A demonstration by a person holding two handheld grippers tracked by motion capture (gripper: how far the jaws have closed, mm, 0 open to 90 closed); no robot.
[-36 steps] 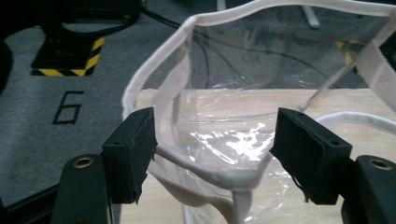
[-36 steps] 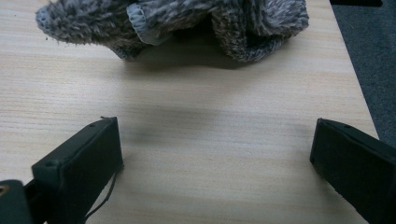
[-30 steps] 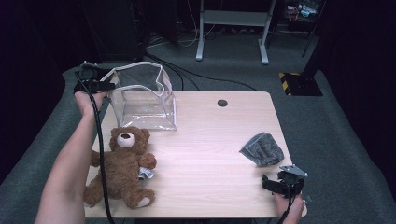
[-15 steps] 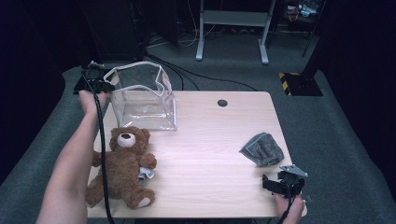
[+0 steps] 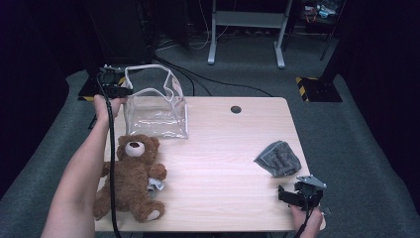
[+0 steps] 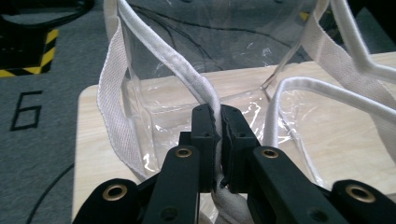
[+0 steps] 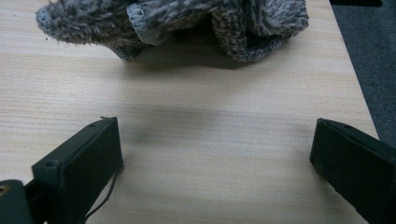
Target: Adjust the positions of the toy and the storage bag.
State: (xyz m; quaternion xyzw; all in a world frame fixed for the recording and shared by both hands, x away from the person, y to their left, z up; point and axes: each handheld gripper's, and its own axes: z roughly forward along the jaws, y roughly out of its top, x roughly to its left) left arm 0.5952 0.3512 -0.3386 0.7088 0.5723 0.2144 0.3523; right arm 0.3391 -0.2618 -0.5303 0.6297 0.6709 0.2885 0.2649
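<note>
Left gripper [image 6: 217, 135] has just closed, jaws now clamped on white rim of clear bag [image 5: 157, 113] at table's far-left corner. Right gripper [image 7: 217, 154] wide open, empty, near grey knit cloth [image 7: 187, 23]. Step: holding bag mouth open; next prob. needs teddy bear [image 5: 130, 176] lifted in w/ right gripper.

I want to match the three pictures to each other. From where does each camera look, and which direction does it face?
High view: above the person's side, facing forward and down on the table; both forearms show.
Left gripper view: rides on the left gripper, facing the clear bag; its jaws pinch the bag's white rim.
Right gripper view: rides on the right gripper, low over the table, facing the grey knitted cloth; jaws wide apart.
Shared: the high view also shows bag and cloth.
</note>
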